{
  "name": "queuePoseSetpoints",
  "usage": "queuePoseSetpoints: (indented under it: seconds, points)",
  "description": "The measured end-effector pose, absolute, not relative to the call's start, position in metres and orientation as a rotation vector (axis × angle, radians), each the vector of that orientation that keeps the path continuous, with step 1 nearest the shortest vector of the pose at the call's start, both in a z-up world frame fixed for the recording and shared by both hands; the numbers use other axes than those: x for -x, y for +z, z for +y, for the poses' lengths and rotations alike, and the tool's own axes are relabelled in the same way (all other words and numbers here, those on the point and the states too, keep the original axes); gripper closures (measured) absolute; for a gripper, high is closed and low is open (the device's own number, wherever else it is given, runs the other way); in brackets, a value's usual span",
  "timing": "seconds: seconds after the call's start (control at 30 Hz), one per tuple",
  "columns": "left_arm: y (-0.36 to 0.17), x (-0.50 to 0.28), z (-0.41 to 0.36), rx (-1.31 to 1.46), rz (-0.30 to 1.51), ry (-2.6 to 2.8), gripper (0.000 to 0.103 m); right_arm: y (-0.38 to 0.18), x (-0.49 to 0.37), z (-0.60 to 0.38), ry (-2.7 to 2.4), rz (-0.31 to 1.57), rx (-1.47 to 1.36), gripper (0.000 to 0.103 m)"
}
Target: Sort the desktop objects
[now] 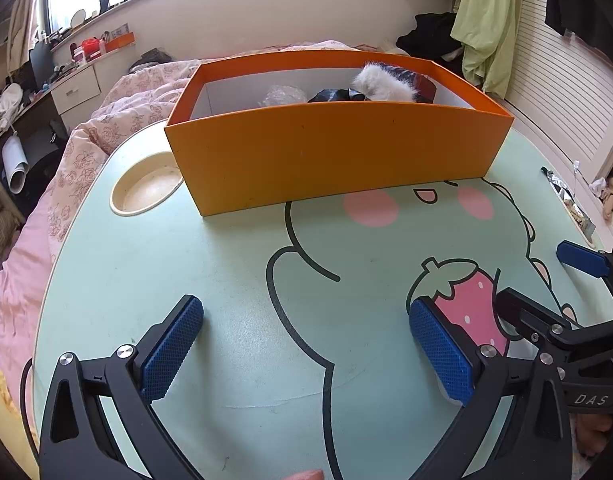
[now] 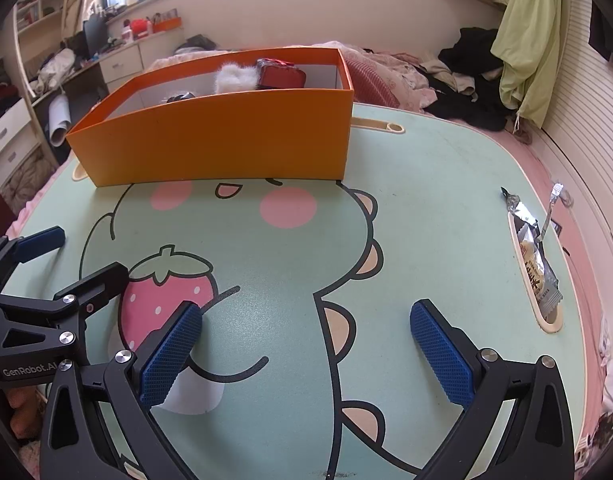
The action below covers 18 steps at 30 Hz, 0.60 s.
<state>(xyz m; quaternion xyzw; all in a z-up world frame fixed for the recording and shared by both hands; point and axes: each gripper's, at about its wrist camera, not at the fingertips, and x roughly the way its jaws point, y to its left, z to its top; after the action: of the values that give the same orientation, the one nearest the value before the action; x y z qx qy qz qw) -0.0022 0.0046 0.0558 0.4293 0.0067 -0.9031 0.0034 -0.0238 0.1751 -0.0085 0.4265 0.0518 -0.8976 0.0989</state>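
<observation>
Orange box [image 1: 334, 152] sits at the far side of your green cartoon table [image 1: 210, 280], already holding a white furry item [image 1: 380, 80], a red pouch [image 2: 280, 74], something black [image 1: 334, 96] and a crinkly clear bag [image 1: 284, 95]. Your left gripper [image 1: 306, 344] hangs over the bare tabletop, fingers spread wide, nothing between them — same for your right gripper [image 2: 306, 344], jaws wide and empty, just beside the left one. Snack wrapper [image 2: 536, 256] lies in the slot at the table's right edge, well apart from the box. Round cup recess [image 1: 146, 190] touches the box's left corner.
</observation>
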Motion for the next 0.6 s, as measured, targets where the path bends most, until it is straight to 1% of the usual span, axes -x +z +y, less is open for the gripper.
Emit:
queuePoseSetpoints:
  seconds: [0.6]
  points:
    - [0.0539, 0.0067, 0.0052, -1.357, 0.006, -2.844, 0.0, -0.0082, 0.0237, 0.1744, -2.655, 0.153, -1.261, 0.0]
